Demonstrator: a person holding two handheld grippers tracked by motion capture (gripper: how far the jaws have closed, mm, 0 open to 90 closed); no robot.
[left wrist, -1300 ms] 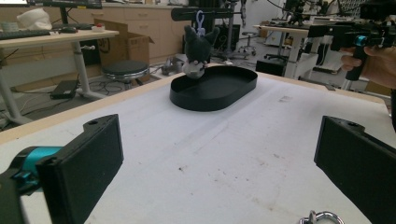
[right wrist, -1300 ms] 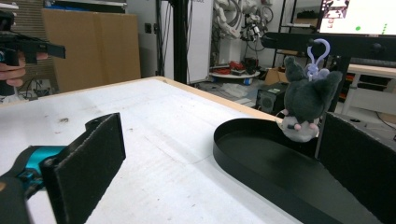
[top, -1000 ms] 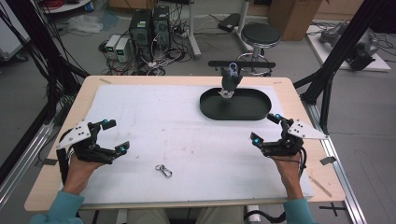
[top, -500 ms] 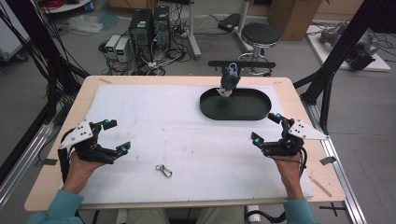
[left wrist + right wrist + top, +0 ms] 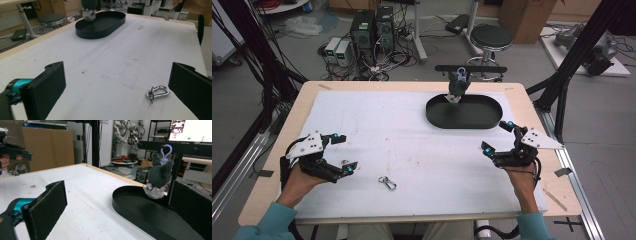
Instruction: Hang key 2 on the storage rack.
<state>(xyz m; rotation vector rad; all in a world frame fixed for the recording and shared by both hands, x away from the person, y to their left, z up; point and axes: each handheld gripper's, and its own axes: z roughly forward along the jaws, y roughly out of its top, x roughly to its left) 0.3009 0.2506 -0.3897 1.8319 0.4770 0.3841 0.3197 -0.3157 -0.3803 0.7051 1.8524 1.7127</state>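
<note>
Near the front edge of the worktop, a little left of its middle, lies a small silver clip (image 5: 387,183), flat on the white mat (image 5: 412,145). It is a snap hook with a ring at one end. From above, its long axis runs on a slant, from upper left to lower right.

Just left of the clip sits the left gripper (image 5: 340,153), held in the person's left hand (image 5: 297,182). Its jaws stand wide open and hold nothing. They point toward the middle of the worktop, so the clip lies off to their right and slightly nearer the front edge. The left gripper view confirms this: the clip (image 5: 157,92) rests close beside the right-hand jaw, not centred between the two, with its hook end toward that jaw and its ring end away.

Well apart, near the right edge, the right gripper (image 5: 498,136) is also wide open and empty. It aims toward the back right corner.

At the back, right of centre, stands a black oval tray (image 5: 464,117). A small grey plush toy (image 5: 457,90) hangs over the tray's back rim from a black bar (image 5: 472,68), by a pale loop.

Judging by position, the left gripper is far nearer the clip. It would need to swing right to bring the clip between its jaws.
</note>
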